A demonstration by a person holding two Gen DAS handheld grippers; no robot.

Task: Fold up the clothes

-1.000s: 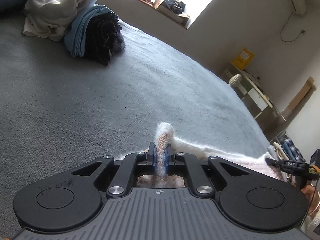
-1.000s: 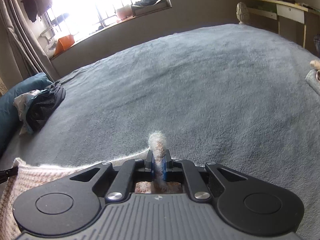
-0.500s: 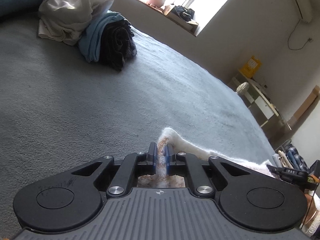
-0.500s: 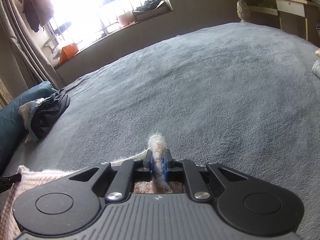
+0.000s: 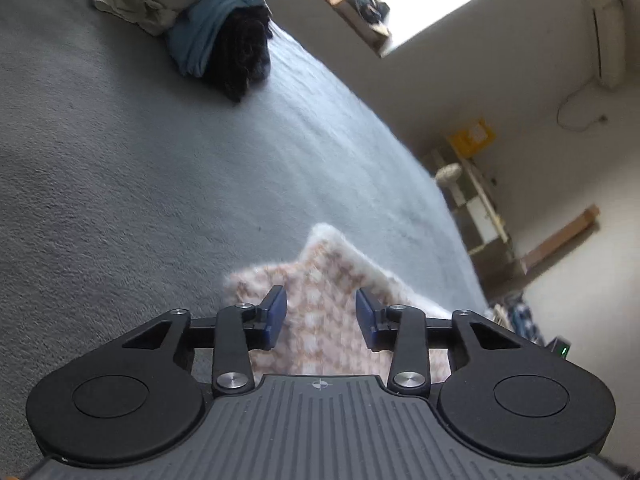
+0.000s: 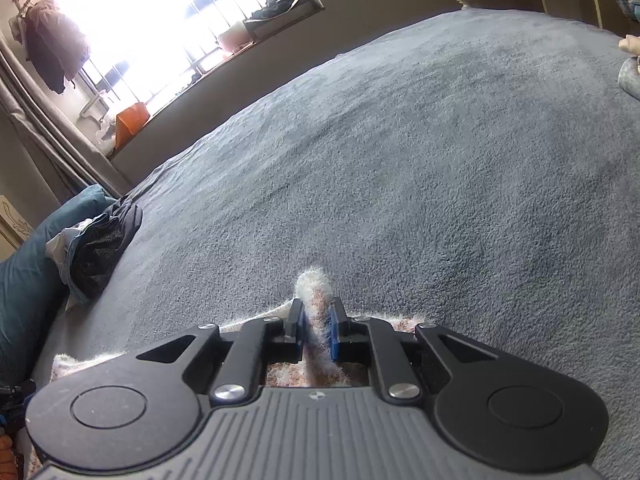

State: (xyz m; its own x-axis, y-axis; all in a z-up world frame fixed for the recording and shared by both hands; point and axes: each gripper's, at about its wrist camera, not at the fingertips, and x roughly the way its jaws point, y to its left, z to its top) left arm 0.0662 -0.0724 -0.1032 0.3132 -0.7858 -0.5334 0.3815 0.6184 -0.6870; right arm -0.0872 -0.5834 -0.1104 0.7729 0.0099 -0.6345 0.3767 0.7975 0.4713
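The fuzzy cream-and-tan patterned knit garment (image 5: 320, 280) lies on the grey fleece-covered bed (image 5: 120, 184), its corner free between the released left tongs (image 5: 321, 317), while the right tongs (image 6: 316, 330) are clenched on another tuft (blue pads pressing it), near piled clothes (image 5: 224, 44).

My left gripper (image 5: 321, 312) is matte black, with two blue pads (image 5: 276, 312) at the fingertips, silver screws at the link pivots and a round disc on either side. Behind the links sits a ribbed grey plate with a small crosshair mark. My right gripper (image 6: 317, 326) is built alike: black links, blue pads (image 6: 334, 330), silver screws.
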